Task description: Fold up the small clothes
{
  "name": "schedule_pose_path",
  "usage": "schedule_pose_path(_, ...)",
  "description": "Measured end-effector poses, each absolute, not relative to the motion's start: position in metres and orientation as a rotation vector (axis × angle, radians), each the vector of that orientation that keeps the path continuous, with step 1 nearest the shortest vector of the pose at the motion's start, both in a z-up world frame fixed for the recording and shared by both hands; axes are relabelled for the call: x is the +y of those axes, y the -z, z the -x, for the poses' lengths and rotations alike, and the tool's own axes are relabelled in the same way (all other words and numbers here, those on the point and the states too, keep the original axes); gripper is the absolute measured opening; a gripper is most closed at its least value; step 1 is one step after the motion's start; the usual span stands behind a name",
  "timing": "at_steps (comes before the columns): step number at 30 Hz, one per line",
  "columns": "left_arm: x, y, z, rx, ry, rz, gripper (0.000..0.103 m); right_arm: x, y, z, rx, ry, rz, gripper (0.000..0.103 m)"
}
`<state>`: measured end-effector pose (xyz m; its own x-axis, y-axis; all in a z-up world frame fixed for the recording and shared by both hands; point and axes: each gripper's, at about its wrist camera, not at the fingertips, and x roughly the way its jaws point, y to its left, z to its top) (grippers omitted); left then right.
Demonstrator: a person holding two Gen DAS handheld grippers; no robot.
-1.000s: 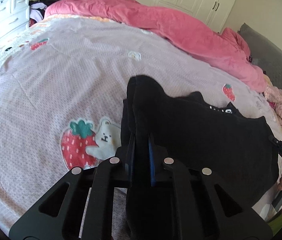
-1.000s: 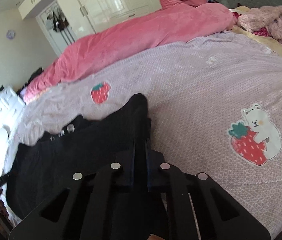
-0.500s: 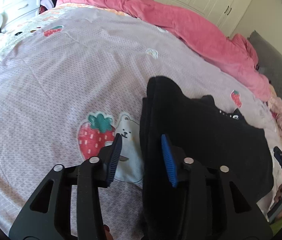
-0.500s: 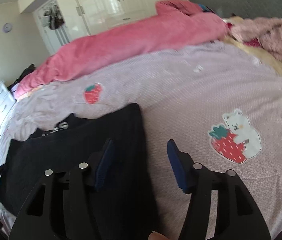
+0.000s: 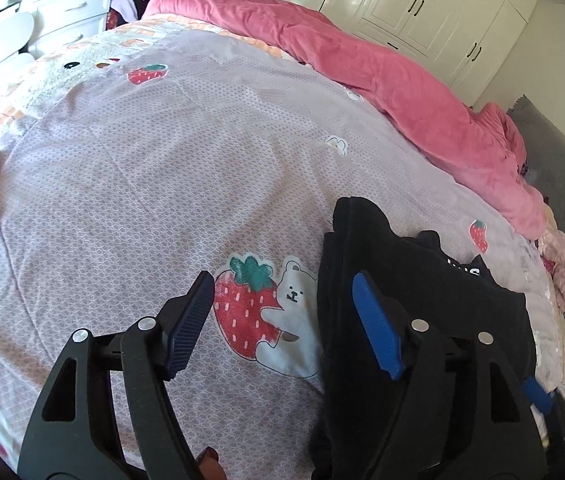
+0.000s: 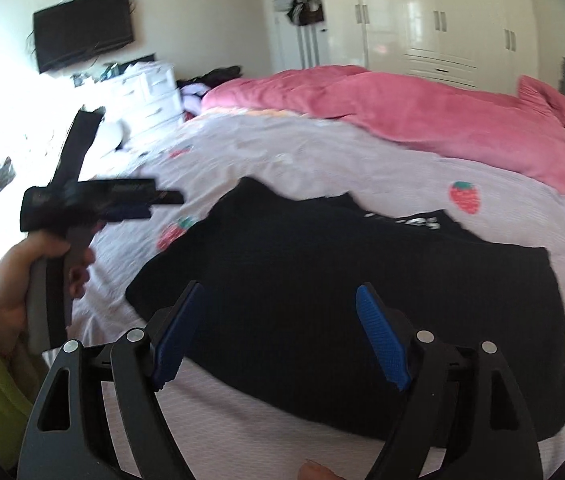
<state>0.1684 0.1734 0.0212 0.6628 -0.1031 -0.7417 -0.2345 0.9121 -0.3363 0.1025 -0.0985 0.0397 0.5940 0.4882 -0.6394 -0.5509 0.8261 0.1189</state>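
Black garment [image 6: 346, 280] lies flat on the bed [image 5: 142, 184], doubled over, its folded edge at about 3 o'clock in the left wrist view, beside the strawberry print [image 5: 248, 312]. Left hand-held gripper [image 5: 282, 320]: jaws opening, nothing between them; one pad sits over the cloth, the other over the sheet, judged a release after laying the fold. Right hand-held gripper [image 6: 278, 332]: jaws opening, empty, poised above the garment's near edge. Pink duvet [image 5: 382, 80] at 12 o'clock, well apart, leaving folding room.
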Motion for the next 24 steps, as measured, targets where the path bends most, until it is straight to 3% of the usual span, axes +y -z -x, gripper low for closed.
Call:
schedule_pose_path(14,0.17,-0.017,-0.176,0.874,-0.067,0.436,0.09,-0.035,-0.006,-0.079,0.731,-0.615,0.306,0.082)
schedule_pose_path(24,0.167,-0.01,-0.18,0.902,-0.066,0.444,0.092,-0.011,0.016,-0.077,0.715,-0.548,0.454,0.086)
